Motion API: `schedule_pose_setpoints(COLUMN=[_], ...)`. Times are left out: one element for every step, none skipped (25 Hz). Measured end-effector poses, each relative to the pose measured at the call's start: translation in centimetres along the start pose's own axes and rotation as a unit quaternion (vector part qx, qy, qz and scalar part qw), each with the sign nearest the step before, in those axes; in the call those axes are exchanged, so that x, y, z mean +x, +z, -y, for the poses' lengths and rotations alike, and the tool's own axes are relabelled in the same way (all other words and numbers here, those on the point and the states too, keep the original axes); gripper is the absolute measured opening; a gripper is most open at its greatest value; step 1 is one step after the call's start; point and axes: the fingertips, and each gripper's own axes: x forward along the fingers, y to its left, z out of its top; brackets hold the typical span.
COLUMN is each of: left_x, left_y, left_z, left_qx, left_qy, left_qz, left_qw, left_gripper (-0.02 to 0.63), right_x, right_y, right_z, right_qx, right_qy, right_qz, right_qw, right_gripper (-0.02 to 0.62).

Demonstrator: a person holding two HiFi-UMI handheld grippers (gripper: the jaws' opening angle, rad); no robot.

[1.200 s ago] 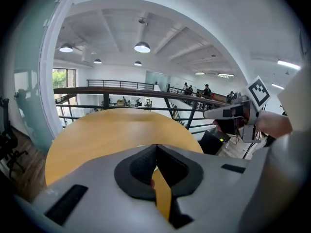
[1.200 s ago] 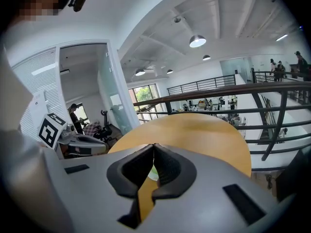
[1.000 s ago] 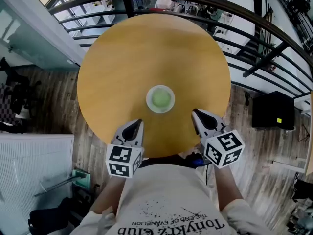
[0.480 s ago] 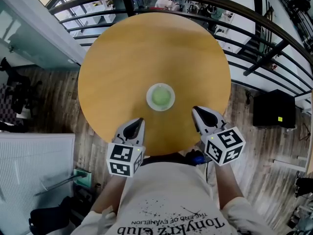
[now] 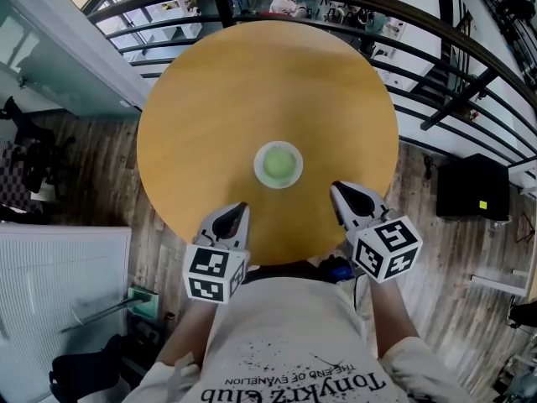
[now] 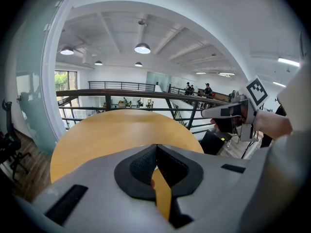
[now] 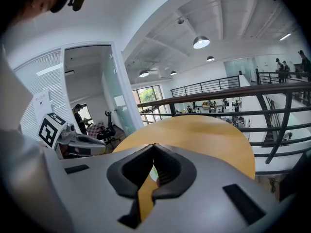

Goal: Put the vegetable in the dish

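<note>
**Head view, near to far.** Your shirt (image 5: 289, 342) fills the bottom of the frame. Just beyond it, your two grippers hang over the near edge of the round wooden table (image 5: 252, 74). They are well apart, and each has its marker cube toward you.

- **Left gripper** (image 5: 240, 209): its tip is over the near-left edge of the table. In the left gripper view its jaws are pressed together at the tips, with nothing between them.
- **Right gripper** (image 5: 335, 188): its tip is over the near-right edge. In the right gripper view its jaws also meet at the tips and hold nothing.
- **White dish** (image 5: 261, 152): it stands a little farther in, between the lines of the two tips. It is closer to the table's near edge than to its far edge, and neither gripper touches it.
- **Green vegetable** (image 5: 278, 166): it lies inside the dish, at its middle.
- **Dark railing** (image 5: 403, 19): it curves around the table beyond the far edge.
</note>
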Motion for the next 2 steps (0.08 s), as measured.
schedule_pose_setpoints(left_x=[0.00, 0.00], left_y=[0.09, 0.17], left_z=[0.01, 0.02], left_qx=[0.000, 0.001], left_qy=[0.000, 0.000], left_qz=[0.000, -0.001], left_qw=[1.0000, 1.0000], left_gripper=[0.023, 0.023], right_x=[0.01, 0.02], right_y=[0.07, 0.15], right_z=[0.00, 0.00], right_qx=[0.000, -0.001], right_qy=[0.001, 0.001], right_qz=[0.000, 0.000], right_qw=[1.000, 1.000], right_gripper=[0.025, 0.025])
